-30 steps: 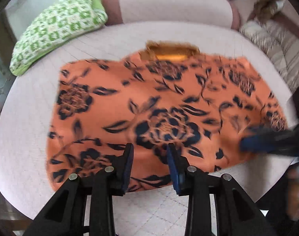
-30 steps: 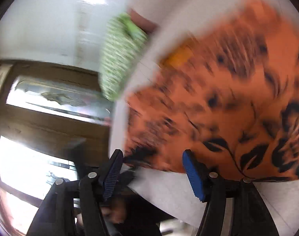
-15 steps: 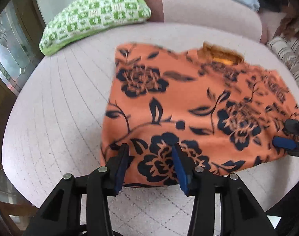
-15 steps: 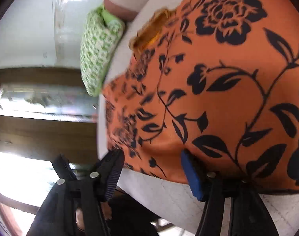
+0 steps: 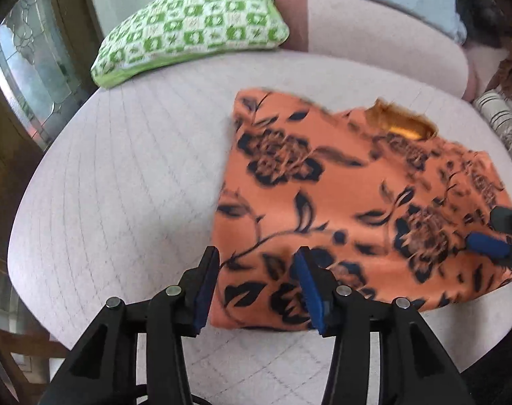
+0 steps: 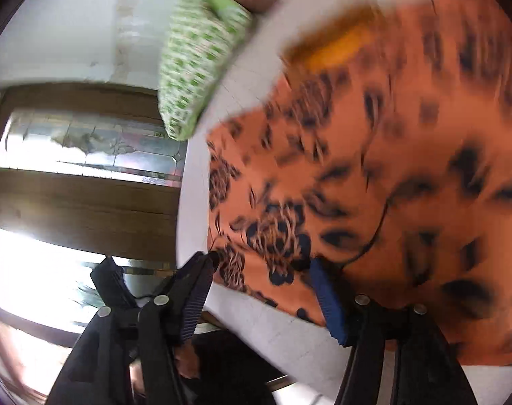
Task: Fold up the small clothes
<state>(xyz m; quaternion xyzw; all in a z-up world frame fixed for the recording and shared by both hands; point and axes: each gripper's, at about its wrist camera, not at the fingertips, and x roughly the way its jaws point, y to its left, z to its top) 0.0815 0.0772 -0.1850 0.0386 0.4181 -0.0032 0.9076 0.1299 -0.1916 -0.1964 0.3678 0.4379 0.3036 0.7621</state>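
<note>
The left gripper (image 5: 256, 283) jaws are opening over the orange shirt's (image 5: 357, 202) near edge at 6 o'clock. The right gripper (image 6: 261, 290) jaws are standing apart, empty. The shirt is lying folded on the bed (image 5: 121, 185); a bump could be undoing the fold.

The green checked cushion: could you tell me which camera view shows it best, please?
The left wrist view: the green checked cushion lies whole and sharp at the table's far edge. The right wrist view shows it blurred, tilted and foreshortened.

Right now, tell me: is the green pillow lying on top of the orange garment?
No. In the left wrist view the pillow lies apart from the garment, with bare table between them.
</note>
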